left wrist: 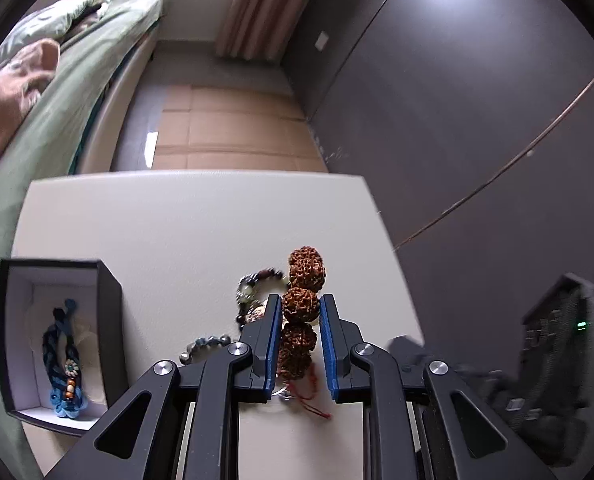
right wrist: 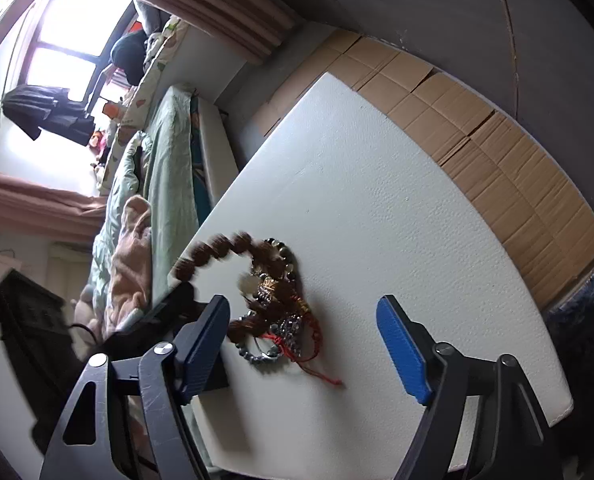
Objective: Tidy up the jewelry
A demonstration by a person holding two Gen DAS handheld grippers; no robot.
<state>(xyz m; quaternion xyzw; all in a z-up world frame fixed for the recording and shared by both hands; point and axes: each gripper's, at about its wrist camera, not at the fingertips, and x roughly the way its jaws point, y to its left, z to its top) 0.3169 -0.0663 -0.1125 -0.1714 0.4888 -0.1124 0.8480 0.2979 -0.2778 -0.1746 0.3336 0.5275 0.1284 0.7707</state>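
Left gripper clamps seed bracelet — jewelry box left.

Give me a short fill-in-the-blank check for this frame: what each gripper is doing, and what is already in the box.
1. The left tongs are shut on the brown ____ bracelet.
2. The right tongs are ____ and hold nothing.
3. The black box on the white table already holds a ____ braided bracelet.

Missing words: seed-bead; open; blue
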